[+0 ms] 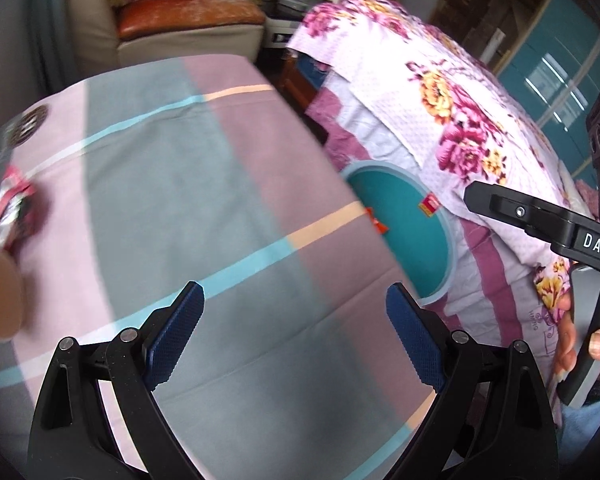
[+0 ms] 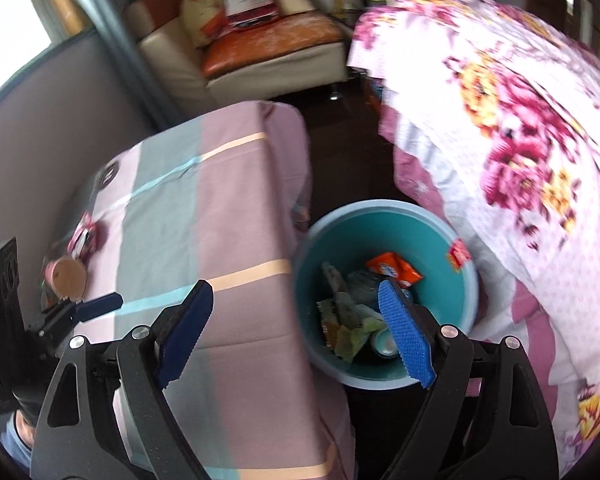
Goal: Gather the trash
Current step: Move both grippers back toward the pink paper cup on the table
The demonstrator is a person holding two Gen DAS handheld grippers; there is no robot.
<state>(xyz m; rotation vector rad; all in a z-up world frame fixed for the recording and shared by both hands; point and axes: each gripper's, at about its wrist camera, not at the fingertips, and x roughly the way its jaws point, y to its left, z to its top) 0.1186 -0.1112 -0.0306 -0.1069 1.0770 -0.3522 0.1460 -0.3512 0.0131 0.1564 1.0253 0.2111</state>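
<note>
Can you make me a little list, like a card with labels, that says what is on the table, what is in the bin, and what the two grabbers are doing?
Table: striped pink, grey and blue cloth-covered table
On the table: crumpled red and silver snack wrapper; round tan paper cup, beside the wrapper
Bin: round teal plastic bin on the floor between table and flowered bedspread
In the bin: orange snack packet, greenish wrappers, other rubbish
Left gripper: open, empty, over the table
Right gripper: open, empty, at the table's edge by the bin
</note>
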